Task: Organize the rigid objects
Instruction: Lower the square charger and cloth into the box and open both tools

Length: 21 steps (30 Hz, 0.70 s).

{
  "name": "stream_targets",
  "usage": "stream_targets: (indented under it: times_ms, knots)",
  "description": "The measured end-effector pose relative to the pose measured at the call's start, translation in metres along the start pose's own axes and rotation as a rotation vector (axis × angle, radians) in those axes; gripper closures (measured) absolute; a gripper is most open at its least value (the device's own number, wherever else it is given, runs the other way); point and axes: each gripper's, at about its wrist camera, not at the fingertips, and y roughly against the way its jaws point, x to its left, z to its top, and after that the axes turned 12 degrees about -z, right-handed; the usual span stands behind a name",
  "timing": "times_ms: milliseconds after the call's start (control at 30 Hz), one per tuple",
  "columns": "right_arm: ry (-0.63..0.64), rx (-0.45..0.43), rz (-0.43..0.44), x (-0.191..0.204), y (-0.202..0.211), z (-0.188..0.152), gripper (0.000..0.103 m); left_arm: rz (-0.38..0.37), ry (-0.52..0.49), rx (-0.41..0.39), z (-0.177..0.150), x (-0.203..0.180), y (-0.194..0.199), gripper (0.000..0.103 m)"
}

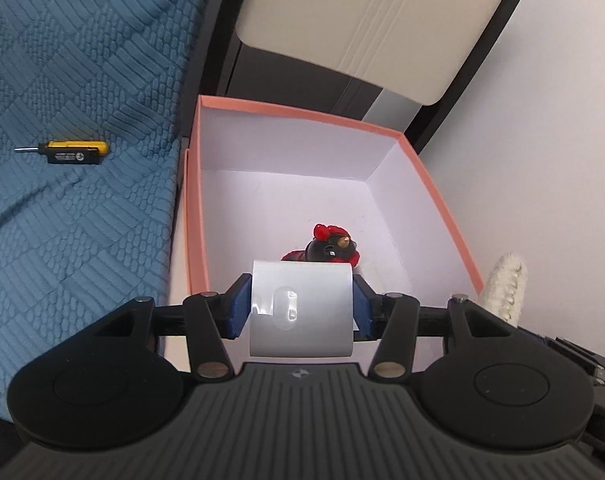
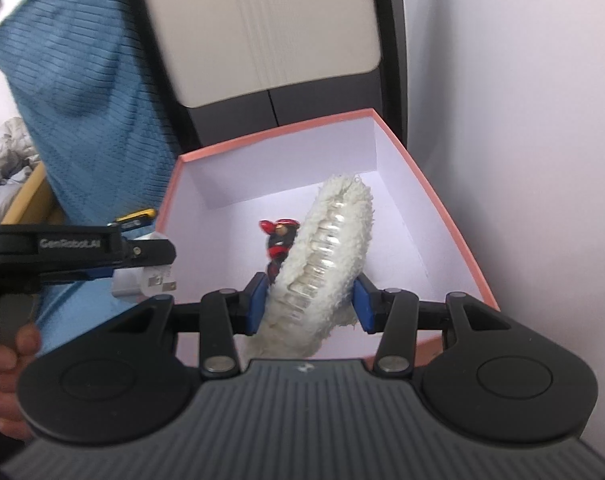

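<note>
The left gripper (image 1: 301,307) was clamped on a white charger block (image 1: 301,312), its blue pads pressing both sides, above the near edge of the pink-rimmed box (image 1: 430,184). The right gripper (image 2: 306,304) gripped a fluffy white hair claw (image 2: 322,256) over the same box, where a red-and-black figurine (image 2: 280,240) lay on the floor.

Black claw (image 1: 301,306), blue pads (image 1: 238,306), silver pivot screws.
</note>
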Motion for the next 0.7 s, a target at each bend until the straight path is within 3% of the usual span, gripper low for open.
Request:
stream_targets:
  times_ms: [467,700]
  knots:
    - [0.009,0.099,-0.026,-0.02,-0.081,0.004,0.054,0.023,-0.007,0.092,0.014,0.009,-0.067,0.046]
    - [0.006,0.13,-0.007,-0.02,-0.093,0.003,0.054,0.016,-0.002,0.105,0.012,0.01,-0.078,0.046]
